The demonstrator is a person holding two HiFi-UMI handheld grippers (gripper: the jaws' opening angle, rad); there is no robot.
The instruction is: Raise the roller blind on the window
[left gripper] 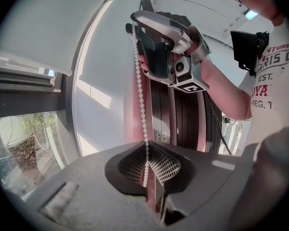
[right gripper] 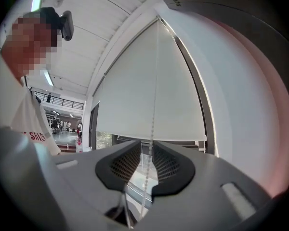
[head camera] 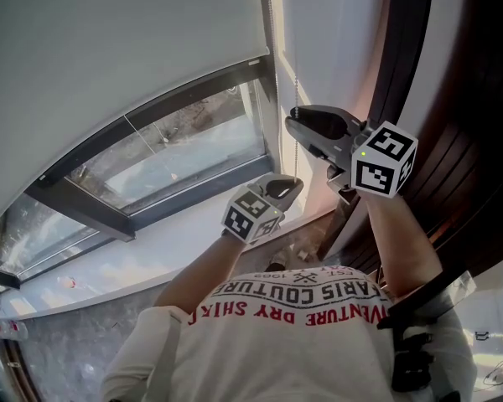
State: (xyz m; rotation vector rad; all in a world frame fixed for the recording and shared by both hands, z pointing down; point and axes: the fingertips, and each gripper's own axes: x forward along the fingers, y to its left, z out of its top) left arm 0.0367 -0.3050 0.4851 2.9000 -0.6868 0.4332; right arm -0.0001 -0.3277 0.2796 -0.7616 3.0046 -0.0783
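With the white fabric roller blind (head camera: 109,48) part-lowered at 10 o'clock, the grey left gripper (left gripper: 147,166) pinched the white beaded cord (left gripper: 140,81) while the right gripper (right gripper: 147,165), above at 12 o'clock, stood unclenched around it, so right would best clamp squarely before left released, keeping pulls vertical.

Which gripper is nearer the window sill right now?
Left. The left gripper is shut on the bead chain low down, by the window sill. The right gripper sits higher up the chain, its jaws open around it.
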